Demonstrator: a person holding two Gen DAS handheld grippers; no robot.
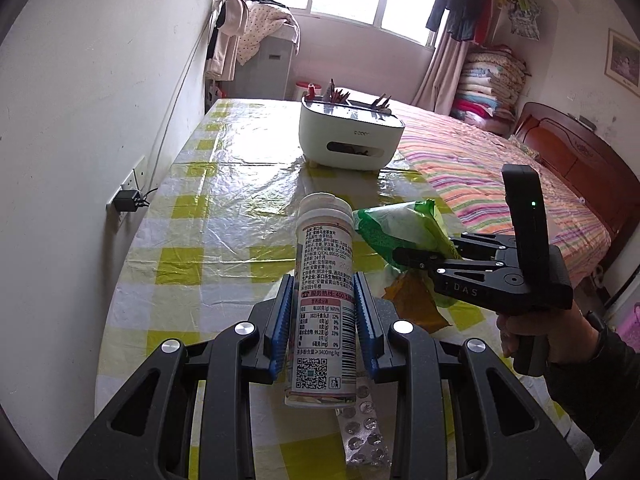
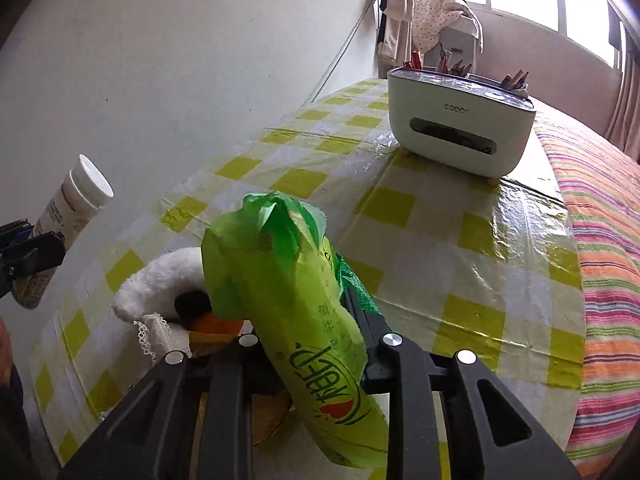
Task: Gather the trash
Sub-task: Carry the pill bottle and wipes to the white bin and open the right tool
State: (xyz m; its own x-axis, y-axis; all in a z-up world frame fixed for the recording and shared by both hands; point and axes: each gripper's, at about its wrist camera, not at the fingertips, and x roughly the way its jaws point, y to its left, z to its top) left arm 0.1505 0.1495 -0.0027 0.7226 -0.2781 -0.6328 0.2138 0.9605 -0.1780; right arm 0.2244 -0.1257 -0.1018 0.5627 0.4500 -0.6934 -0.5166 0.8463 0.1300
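My left gripper (image 1: 323, 316) is shut on a white pill bottle (image 1: 325, 264) with a printed label, its blue pads pressing both sides and holding it above the table. The bottle (image 2: 70, 204) also shows at the left edge of the right wrist view. My right gripper (image 2: 308, 320) is shut on a crumpled green snack wrapper (image 2: 292, 288); its left finger is hidden behind the wrapper. From the left wrist view, that right gripper (image 1: 420, 250) pinches the green wrapper (image 1: 396, 224) just right of the bottle. An orange-brown wrapper (image 1: 416, 300) and a silver blister pack (image 1: 364, 428) lie on the table.
A yellow-checked, plastic-covered table (image 1: 208, 232) stands against a white wall. A white desk organizer (image 1: 352, 136) with pens sits at its far end. A white plush item (image 2: 160, 284) lies beside the wrapper. A striped bed (image 1: 500, 176) borders the table's right side. A person's hand (image 1: 532, 328) holds the right gripper.
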